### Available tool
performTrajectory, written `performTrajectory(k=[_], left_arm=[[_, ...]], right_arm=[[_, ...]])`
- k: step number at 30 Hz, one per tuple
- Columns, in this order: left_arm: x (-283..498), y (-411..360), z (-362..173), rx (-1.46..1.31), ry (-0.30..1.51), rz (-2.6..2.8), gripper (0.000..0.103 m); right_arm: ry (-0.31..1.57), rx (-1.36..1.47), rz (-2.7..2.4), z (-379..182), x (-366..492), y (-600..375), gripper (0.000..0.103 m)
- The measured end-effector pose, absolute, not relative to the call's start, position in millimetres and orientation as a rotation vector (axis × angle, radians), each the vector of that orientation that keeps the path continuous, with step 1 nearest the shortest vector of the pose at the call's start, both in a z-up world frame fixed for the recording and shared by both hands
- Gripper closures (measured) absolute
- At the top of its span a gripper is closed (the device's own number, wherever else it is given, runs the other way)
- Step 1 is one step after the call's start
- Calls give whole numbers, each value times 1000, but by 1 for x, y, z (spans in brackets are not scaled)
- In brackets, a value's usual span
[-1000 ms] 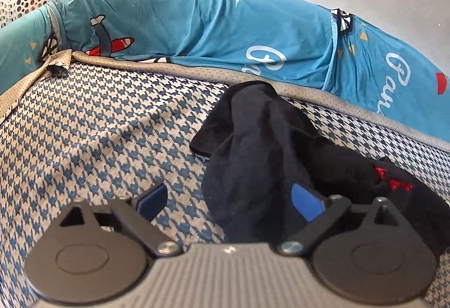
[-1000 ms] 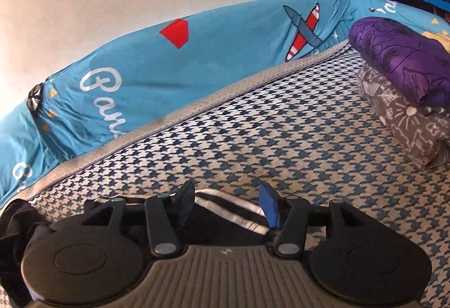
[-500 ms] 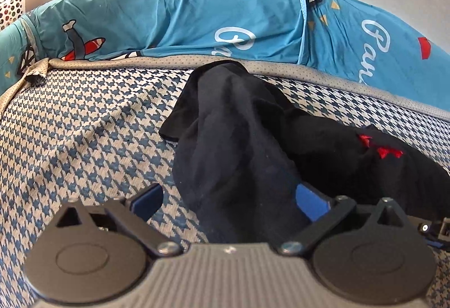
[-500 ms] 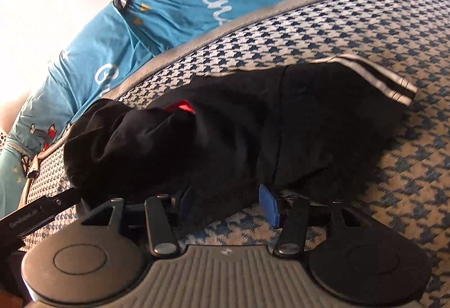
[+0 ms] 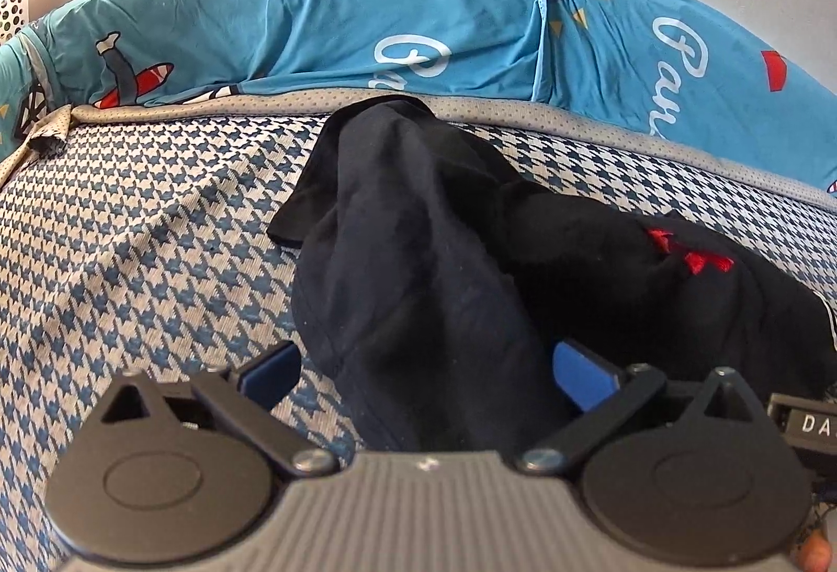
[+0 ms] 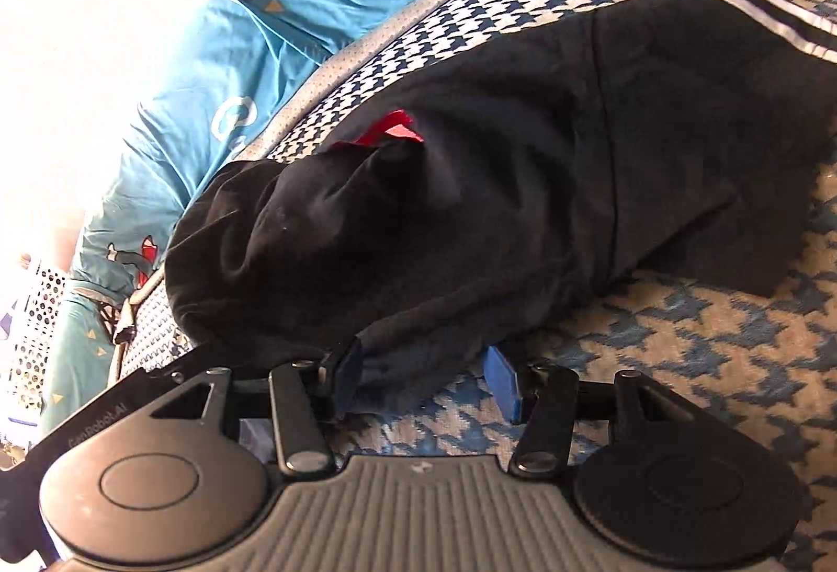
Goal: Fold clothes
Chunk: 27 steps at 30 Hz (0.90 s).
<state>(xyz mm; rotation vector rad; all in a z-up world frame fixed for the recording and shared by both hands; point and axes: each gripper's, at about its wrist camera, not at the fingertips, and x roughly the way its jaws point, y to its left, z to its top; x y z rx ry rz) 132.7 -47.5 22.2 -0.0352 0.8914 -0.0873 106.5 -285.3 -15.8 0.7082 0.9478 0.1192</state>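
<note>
Black garment [image 5: 418, 258] with red embroidery [image 5: 690, 253] and a grey-white striped hem [image 6: 774, 23]. Blue-and-cream houndstooth mattress cover [image 5: 146, 227], grey dotted edging [image 5: 575, 122]. Teal sheet [image 5: 293, 12], white script, stars, red-and-white planes. Blue pads [image 6: 502, 381] on black tools. White perforated basket [image 6: 36, 331].

The blue sheet [image 5: 471, 23] carries white script, cut off, reading "Pan" or "Par". A black tool body [image 6: 99, 436] at the lower left reads "GenRobot.AI". A dark label [image 5: 813, 423] shows "DA", cut off.
</note>
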Motion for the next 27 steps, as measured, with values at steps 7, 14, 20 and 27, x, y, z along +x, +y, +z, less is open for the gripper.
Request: performTrajectory(k=[7, 14, 20, 27], left_arm=[[137, -49, 16, -49, 917, -76, 0], [140, -54, 11, -16, 918, -33, 0], [141, -47, 14, 15, 889, 34, 0], [139, -34, 21, 45, 841, 119, 0]], right_arm=[[928, 716, 166, -21, 111, -265, 52], [900, 704, 150, -22, 113, -253, 92], [758, 551, 217, 15, 101, -249, 94], [631, 445, 215, 53, 73, -262, 95]])
